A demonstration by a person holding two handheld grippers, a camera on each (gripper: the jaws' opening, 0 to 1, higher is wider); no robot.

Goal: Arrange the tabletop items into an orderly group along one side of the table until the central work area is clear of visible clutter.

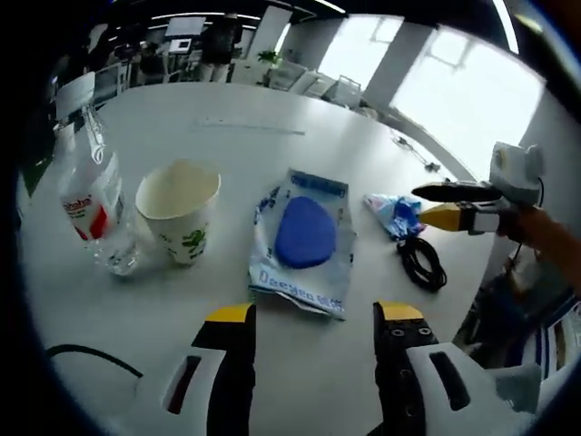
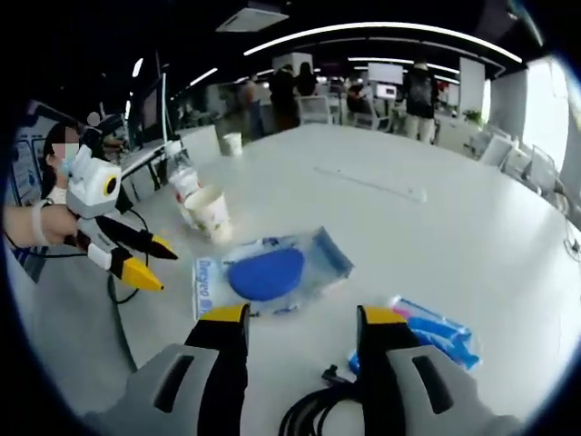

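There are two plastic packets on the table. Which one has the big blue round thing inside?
The large clear plastic packet lying flat in the middle, beside the white paper cup. The small crumpled blue-and-white packet sits by the black cable.

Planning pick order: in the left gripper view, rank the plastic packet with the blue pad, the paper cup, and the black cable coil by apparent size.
1. Clear plastic packet with blue pad
2. White paper cup
3. Black cable coil

The coil lies farther off, so its rank is less sure.
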